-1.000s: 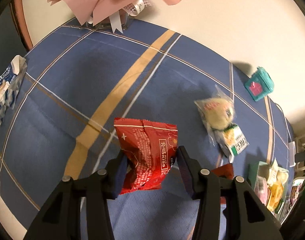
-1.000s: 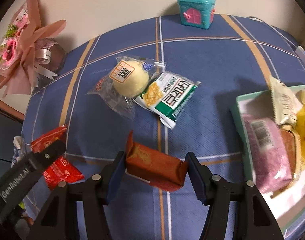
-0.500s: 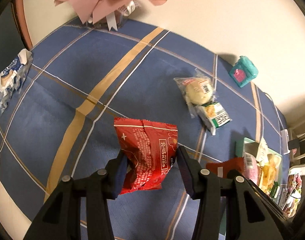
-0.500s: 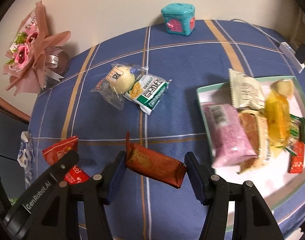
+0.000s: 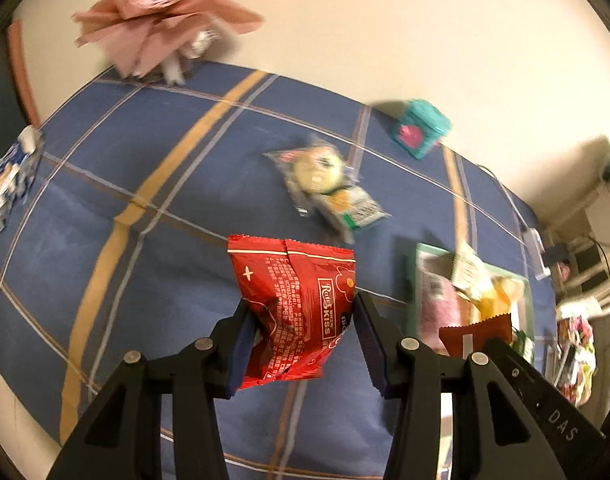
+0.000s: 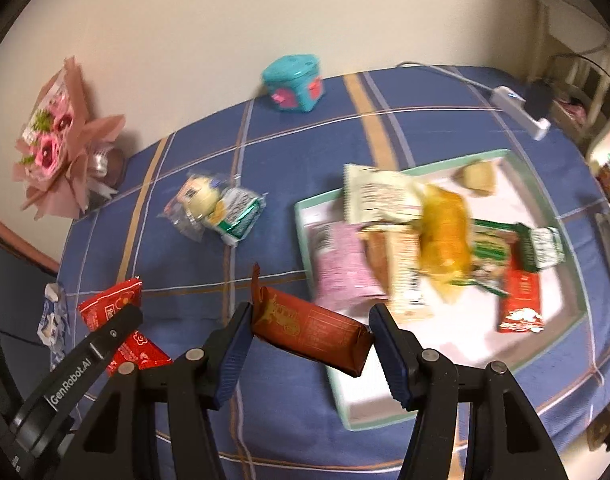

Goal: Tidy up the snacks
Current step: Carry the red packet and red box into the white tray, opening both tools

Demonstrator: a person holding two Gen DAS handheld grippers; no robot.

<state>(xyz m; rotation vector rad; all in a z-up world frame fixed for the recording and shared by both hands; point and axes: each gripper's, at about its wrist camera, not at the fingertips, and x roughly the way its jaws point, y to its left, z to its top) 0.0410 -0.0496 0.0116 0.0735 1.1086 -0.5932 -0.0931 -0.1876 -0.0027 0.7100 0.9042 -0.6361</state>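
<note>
My left gripper (image 5: 303, 330) is shut on a red snack packet (image 5: 299, 306) and holds it above the blue plaid tablecloth. My right gripper (image 6: 311, 344) is shut on a brown-orange snack bar (image 6: 309, 330), held over the near-left corner of the mint-rimmed white tray (image 6: 545, 200). The tray holds several snacks, among them a pink packet (image 6: 345, 268) and a yellow one (image 6: 445, 236). The tray also shows in the left wrist view (image 5: 411, 280). The red packet shows in the right wrist view (image 6: 117, 310) too.
A round bun packet (image 6: 199, 200) and a green packet (image 6: 239, 216) lie together mid-table. A teal toy box (image 6: 295, 82) stands at the back by the wall. A pink bouquet (image 6: 61, 144) is at the back left. A blue-white packet (image 5: 9, 184) lies at the left edge.
Both grippers have risen and moved right with their packets held. The tray has come into fuller view, and the right gripper now hangs over its near-left corner.
</note>
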